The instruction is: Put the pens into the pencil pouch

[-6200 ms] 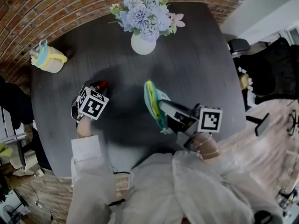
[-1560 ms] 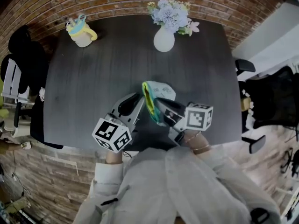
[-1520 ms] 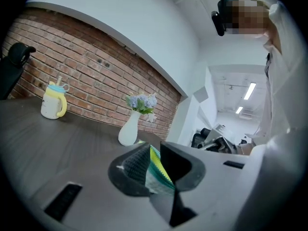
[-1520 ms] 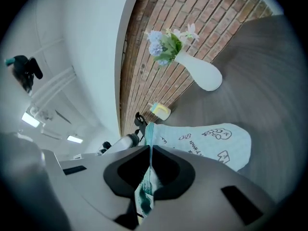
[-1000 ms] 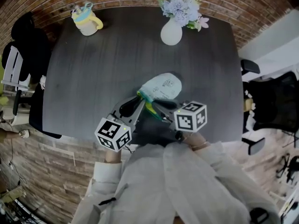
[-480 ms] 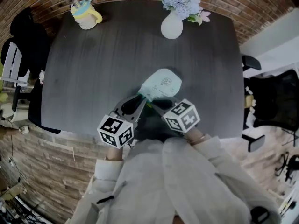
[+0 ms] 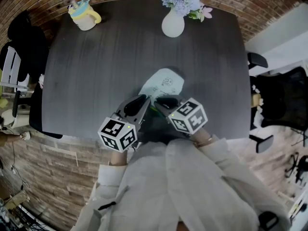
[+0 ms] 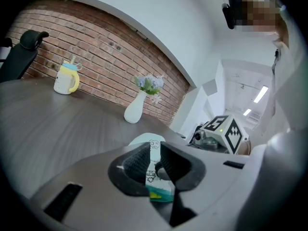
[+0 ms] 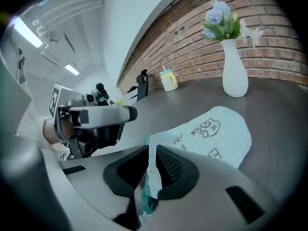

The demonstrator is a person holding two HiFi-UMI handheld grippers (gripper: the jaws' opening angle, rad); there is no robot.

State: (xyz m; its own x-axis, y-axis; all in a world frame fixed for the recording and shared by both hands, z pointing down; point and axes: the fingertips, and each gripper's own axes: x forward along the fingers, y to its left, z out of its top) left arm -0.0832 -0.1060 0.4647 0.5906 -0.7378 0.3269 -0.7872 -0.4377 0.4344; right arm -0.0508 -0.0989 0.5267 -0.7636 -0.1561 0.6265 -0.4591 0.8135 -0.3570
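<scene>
The left gripper (image 8: 153,152) pinched one edge of the pencil pouch (image 7: 165,84) between its dark ribbed pads; the right gripper (image 9: 150,154) clamped another edge just beside it; the pouch was pale mint cloth printed with small black doodles, teal and yellow-green along the gripped rim; its rounded far end lay on the dark table (image 7: 96,57), near the person's side.

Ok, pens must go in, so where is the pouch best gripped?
At its near green-trimmed end, coming from the person's side. The pouch lies limp with that end toward the person, and its thin edge suits a pinch; left tongs and right tongs hold it there.
</scene>
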